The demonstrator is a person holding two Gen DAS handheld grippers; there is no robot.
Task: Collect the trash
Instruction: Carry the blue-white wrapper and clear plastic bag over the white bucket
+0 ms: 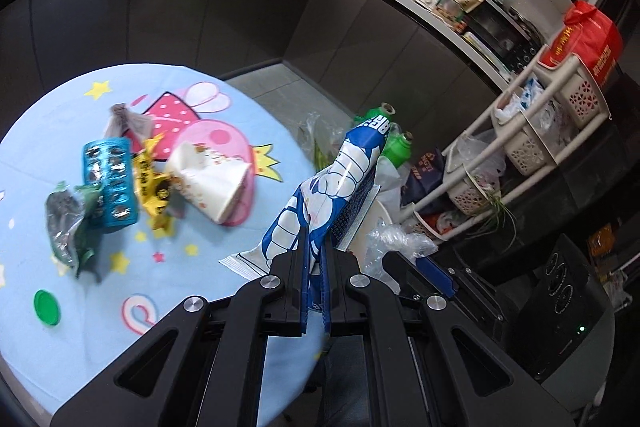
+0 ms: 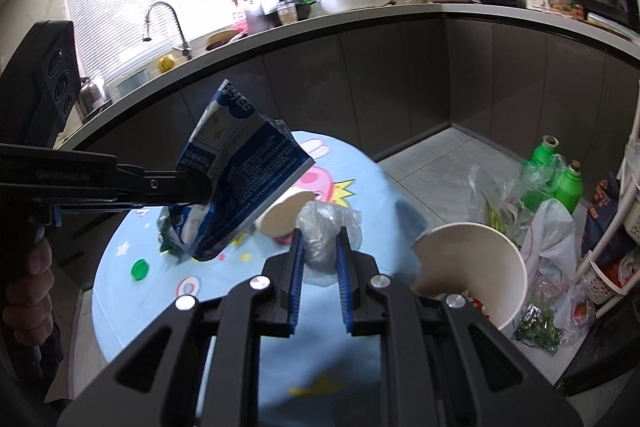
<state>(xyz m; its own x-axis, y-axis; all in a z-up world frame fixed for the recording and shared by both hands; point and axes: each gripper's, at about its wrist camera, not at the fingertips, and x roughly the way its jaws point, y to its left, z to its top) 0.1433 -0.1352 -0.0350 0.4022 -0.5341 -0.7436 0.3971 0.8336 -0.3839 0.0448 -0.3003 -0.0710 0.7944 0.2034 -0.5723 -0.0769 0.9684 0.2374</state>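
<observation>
My left gripper (image 1: 315, 247) is shut on a blue and white snack wrapper (image 1: 340, 183) and holds it up over the right edge of the round table; it also shows in the right wrist view (image 2: 244, 183). My right gripper (image 2: 320, 243) is shut on a crumpled clear plastic wrap (image 2: 326, 231), above the table's near edge, next to a white paper bucket (image 2: 472, 267). On the table lie a teal wrapper (image 1: 110, 183), a yellow wrapper (image 1: 152, 187), a green foil wrapper (image 1: 66, 223), a tipped paper cup (image 1: 212, 183) and a green cap (image 1: 46, 307).
The table has a light blue cartoon cloth (image 1: 60, 367). Green bottles (image 2: 556, 175) and plastic bags (image 2: 548, 247) lie on the floor right of it. A white basket rack (image 1: 532, 131) stands at the right. A dark counter (image 2: 400, 15) curves behind.
</observation>
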